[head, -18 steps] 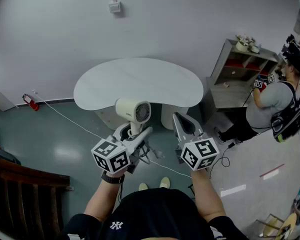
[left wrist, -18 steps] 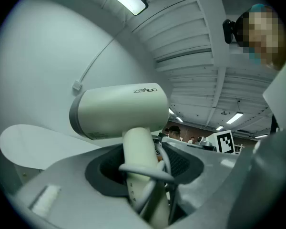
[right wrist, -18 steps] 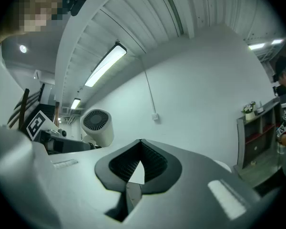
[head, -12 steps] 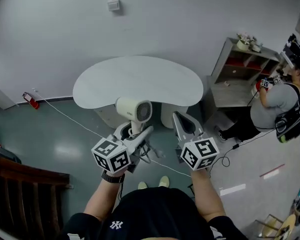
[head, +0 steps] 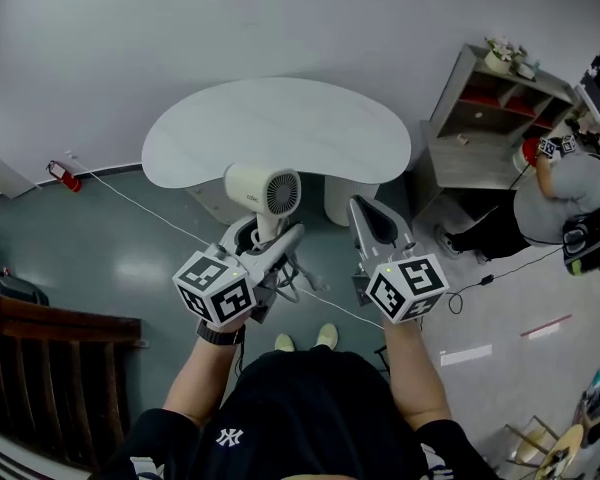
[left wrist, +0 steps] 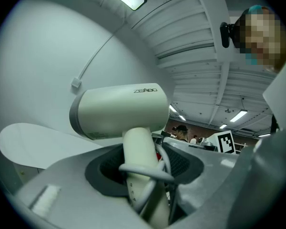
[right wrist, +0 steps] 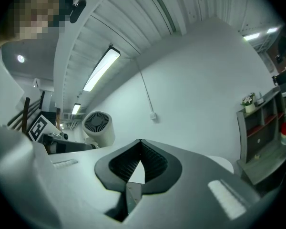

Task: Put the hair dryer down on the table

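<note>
One cream plastic hair dryer (head: 265,190); one white kidney-shaped table (head: 280,128); two grey two-jaw grippers: left gripper (head: 272,238), right gripper (head: 358,208); one grey open shelf unit (head: 470,163); one bystander (head: 565,190).

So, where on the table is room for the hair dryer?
The whole white tabletop looks bare, from its far edge to the near edge by the hair dryer in the left gripper. Only the shelf unit at right is cluttered.
</note>
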### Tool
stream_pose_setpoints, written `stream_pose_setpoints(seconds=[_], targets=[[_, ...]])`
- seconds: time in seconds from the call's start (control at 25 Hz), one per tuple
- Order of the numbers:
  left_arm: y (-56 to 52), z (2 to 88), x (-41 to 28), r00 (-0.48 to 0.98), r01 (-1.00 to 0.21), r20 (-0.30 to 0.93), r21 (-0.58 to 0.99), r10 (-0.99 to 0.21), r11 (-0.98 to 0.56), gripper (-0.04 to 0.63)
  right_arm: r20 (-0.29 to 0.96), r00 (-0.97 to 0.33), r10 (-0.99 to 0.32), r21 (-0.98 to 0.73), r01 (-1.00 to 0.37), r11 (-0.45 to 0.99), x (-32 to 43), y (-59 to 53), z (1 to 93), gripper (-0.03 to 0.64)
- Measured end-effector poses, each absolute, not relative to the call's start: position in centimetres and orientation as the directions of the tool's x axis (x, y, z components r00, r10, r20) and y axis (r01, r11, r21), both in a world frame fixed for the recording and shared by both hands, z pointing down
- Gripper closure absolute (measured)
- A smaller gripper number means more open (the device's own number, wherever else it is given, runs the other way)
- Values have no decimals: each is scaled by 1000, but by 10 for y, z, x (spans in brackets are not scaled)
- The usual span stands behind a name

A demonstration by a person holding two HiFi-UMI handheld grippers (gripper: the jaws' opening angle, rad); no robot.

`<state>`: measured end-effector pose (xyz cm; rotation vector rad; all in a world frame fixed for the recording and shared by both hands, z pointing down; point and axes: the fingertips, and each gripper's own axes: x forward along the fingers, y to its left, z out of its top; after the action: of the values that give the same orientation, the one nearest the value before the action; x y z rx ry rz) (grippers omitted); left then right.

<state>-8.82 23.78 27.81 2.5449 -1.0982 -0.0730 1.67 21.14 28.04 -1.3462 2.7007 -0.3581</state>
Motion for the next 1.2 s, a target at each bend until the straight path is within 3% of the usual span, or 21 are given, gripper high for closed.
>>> stream_pose_setpoints(seconds=[0.68,1.2], targets=[[199,299,-62,690,-706,141,346,-710,-618,362,12,-575,-818,-269,-790,551,49,177,296,594],[73,335,-75,742,-662,189,357,-643,-659,362,73,-500,-863,-272,-842,465,31,56,321,594]])
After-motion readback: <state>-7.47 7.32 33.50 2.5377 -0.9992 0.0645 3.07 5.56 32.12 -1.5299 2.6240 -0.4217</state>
